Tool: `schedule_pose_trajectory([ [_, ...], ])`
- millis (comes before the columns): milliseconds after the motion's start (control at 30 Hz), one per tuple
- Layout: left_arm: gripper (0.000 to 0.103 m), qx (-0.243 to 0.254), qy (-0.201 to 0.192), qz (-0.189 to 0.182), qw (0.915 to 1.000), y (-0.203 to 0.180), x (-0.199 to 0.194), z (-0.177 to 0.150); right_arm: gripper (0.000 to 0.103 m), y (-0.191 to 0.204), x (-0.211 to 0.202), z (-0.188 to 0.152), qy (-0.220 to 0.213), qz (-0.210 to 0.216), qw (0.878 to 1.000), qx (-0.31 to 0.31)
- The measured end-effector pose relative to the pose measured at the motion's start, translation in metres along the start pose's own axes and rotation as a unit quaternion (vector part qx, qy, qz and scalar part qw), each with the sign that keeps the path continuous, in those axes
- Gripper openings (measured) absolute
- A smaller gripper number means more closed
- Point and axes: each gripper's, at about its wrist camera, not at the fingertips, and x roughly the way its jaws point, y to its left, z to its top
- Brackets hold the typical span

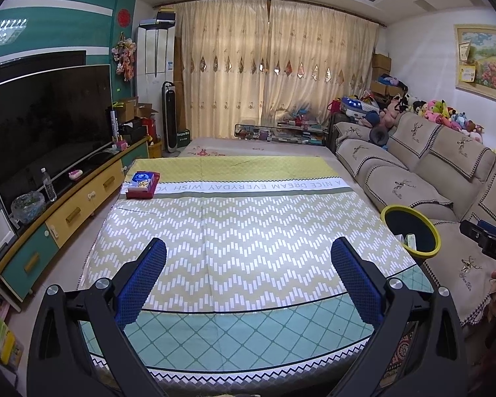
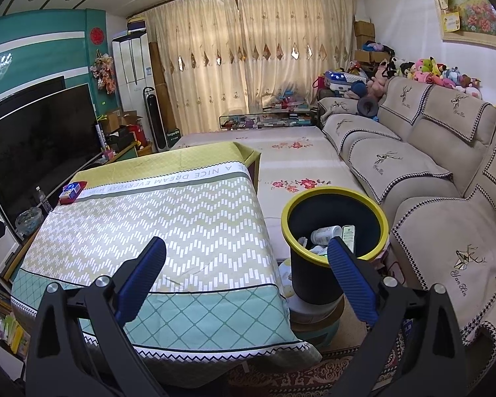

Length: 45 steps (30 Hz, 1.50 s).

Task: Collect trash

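We hold the left claw (image 1: pixel 248 248) spread wide over the bench (image 1: pixel 234 231), gripping nothing, above its zigzag-patterned cloth. Our right claw (image 2: pixel 248 248) is spread wide too and grips nothing, with its right finger in front of the bin (image 2: pixel 314 281) rim. The bin, dark with a yellow rim, stands just beside the bench's right edge, next to the sofa (image 2: pixel 446 172). Inside it lie a white bottle (image 2: pixel 325 233) and other trash. A red box (image 1: pixel 143 185) sits at the bench's far left corner.

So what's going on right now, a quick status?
Both grippers, left and right, open, empty. Trash bin beside table holds a bottle and packets. Tissue box left on tablecloth.
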Motion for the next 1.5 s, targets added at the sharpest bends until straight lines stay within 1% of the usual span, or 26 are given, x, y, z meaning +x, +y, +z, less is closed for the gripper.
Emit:
schedule_pose_trajectory([
  [1500, 0.098, -0.003, 0.009, 0.000, 1.0000, 0.000, 0.010, -0.007, 0.094, 0.001, 0.011, -0.006, 0.013, 0.005, 1.000, 0.002],
])
